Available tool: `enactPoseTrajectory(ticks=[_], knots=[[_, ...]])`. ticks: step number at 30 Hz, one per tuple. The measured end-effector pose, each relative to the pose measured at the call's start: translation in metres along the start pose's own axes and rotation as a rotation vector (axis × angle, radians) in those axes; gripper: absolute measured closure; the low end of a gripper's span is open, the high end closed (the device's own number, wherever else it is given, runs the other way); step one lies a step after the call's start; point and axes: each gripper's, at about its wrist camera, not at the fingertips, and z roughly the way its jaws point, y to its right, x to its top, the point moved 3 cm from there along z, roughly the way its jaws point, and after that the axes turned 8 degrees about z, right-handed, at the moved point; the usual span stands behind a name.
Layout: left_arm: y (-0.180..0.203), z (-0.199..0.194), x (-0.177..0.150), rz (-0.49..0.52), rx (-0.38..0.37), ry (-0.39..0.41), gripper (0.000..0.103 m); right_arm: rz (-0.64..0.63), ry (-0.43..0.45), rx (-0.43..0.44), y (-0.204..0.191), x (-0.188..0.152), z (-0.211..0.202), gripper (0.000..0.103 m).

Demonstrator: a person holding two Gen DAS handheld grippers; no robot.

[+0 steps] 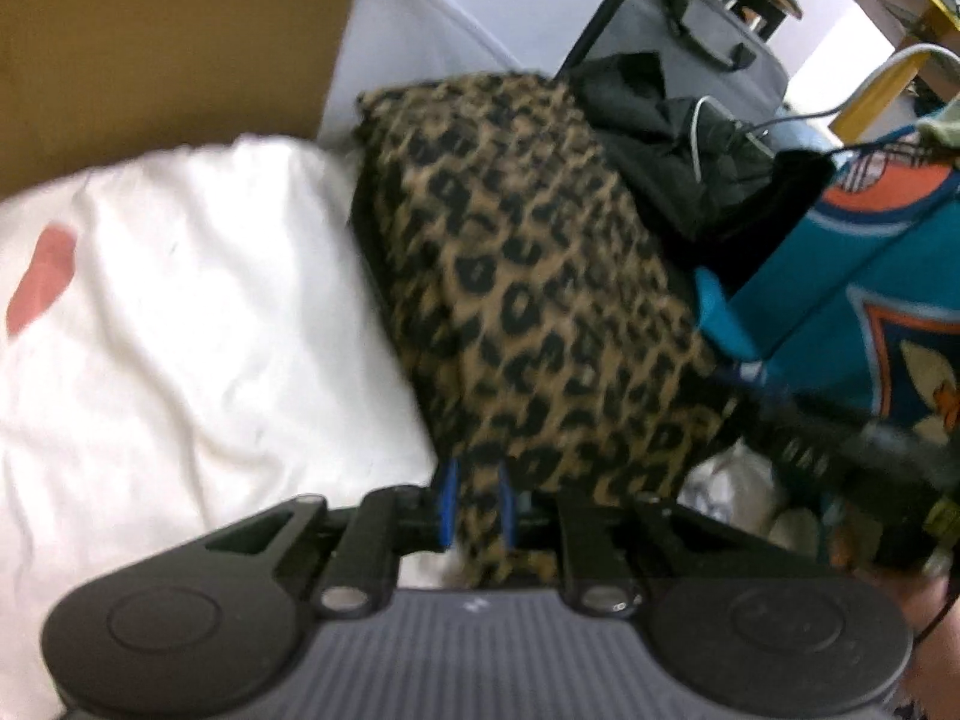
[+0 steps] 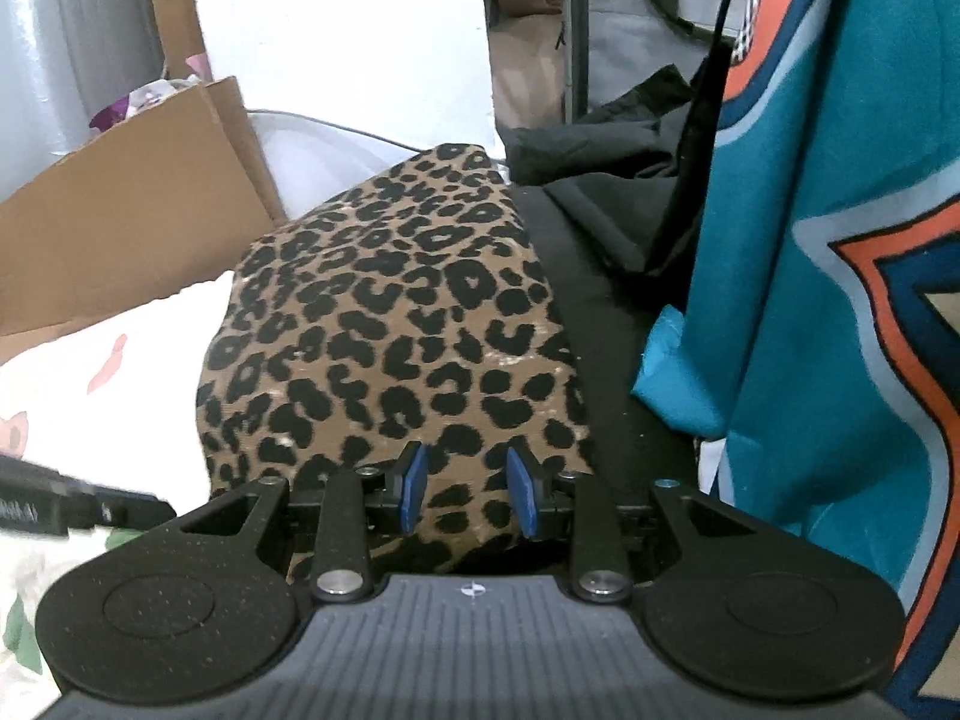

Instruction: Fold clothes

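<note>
A leopard-print garment hangs stretched over a white bed sheet. My left gripper is shut on the garment's near edge, and a fold of cloth fills the narrow gap between its blue pads. In the right wrist view the same garment runs away from my right gripper, whose blue pads stand wider apart with a thick bunch of the cloth gripped between them. The right gripper shows blurred at the right of the left wrist view. The left gripper shows at the left edge of the right wrist view.
A teal and orange printed fabric hangs close on the right. Black clothing with cables lies behind the garment. A cardboard box stands at the left, and grey bags and a white wall are beyond.
</note>
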Motion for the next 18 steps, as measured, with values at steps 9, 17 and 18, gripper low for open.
enactPoseTrajectory(ticks=[9, 17, 18], knots=[[0.022, 0.027, 0.049, 0.109, 0.036, 0.019, 0.086, -0.024, -0.041, -0.017, 0.001, -0.004, 0.016, 0.066], [0.016, 0.040, 0.047, 0.136, 0.063, -0.001, 0.086, -0.007, -0.064, -0.013, 0.003, -0.005, 0.023, 0.066], [0.018, 0.039, 0.047, 0.142, 0.067, -0.005, 0.086, -0.004, -0.068, -0.013, 0.003, -0.004, 0.024, 0.066]])
